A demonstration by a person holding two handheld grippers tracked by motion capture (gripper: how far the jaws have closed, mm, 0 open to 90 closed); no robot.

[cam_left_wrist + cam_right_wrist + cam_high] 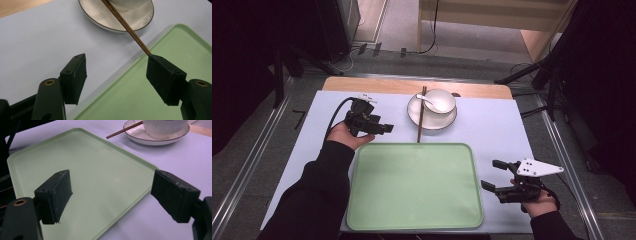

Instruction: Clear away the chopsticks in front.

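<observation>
A pale green tray (362, 210) lies empty at the table's front middle. Behind it a white plate (414, 116) carries a white bowl (443, 102) with a white spoon (424, 99) in it, and brown chopsticks (420, 120) rest across the plate's left side, their near tips by the tray's far edge. My left gripper (387, 128) hovers left of the chopsticks, above the tray's far left corner, open and empty. In the left gripper view the chopsticks (127, 27) end just behind the right jaw. My right gripper (492, 175) is open and empty beside the tray's right edge (147, 167).
A lilac mat (492, 125) covers the table, with a wooden strip (362, 85) along the far edge. Metal rails run along both sides. Dark stands and cables sit on the floor beyond the table.
</observation>
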